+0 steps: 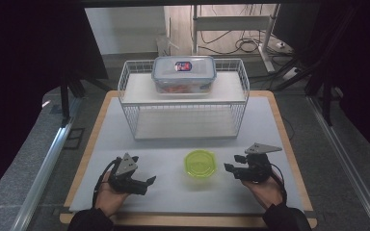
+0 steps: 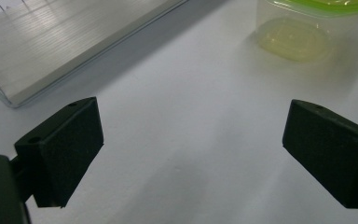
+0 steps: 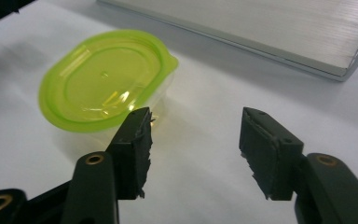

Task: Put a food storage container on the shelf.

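Right hand-held gripper (image 3: 193,154) level, jaws apart, beside green-lidded tub (image 3: 105,79).

Left tool (image 1: 150,181) and right tool (image 1: 227,167) gaping, empty

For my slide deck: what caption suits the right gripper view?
Open right gripper facing a green-lidded clear container on the white table.

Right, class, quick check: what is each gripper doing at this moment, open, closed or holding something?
Left gripper: open, fingers wide apart, holding nothing.
Right gripper: open, nothing between its fingers; the green-lidded container sits just beyond them.
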### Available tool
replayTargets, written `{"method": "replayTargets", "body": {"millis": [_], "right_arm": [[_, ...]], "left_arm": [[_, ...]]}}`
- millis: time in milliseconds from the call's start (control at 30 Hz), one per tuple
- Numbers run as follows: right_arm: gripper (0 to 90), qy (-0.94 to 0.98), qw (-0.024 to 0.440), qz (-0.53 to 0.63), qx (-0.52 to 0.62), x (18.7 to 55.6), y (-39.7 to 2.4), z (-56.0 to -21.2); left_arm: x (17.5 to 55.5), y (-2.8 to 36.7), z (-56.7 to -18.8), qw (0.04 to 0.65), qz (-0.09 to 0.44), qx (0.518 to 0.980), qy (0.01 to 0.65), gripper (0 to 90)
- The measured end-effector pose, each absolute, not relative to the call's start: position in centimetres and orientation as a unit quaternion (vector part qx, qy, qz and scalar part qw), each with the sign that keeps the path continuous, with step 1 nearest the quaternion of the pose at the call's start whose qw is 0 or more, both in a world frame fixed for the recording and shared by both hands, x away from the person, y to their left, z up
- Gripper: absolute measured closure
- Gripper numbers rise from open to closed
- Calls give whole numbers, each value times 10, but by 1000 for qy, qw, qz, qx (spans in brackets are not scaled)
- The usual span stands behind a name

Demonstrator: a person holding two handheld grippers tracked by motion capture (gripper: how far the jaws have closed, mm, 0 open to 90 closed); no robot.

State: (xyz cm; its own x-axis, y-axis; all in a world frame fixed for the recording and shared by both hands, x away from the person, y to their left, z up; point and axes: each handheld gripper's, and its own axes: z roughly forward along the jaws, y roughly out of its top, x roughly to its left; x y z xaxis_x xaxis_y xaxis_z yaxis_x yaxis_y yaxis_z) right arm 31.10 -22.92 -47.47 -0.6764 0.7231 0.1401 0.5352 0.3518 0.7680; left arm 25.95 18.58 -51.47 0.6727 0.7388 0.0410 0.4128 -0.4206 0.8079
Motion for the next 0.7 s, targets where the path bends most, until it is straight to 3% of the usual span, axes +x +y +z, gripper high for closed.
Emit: {"method": "replayTargets", "body": {"millis": [467,700], "right_arm": [[440,789,60,451,412,307,-216,-476],[494,787,25,452,420,318,-202,-483]], "left_arm": [[257,184,-515,407,198,821,349,52],[258,183,-516,406,197,823,345,52]]}}
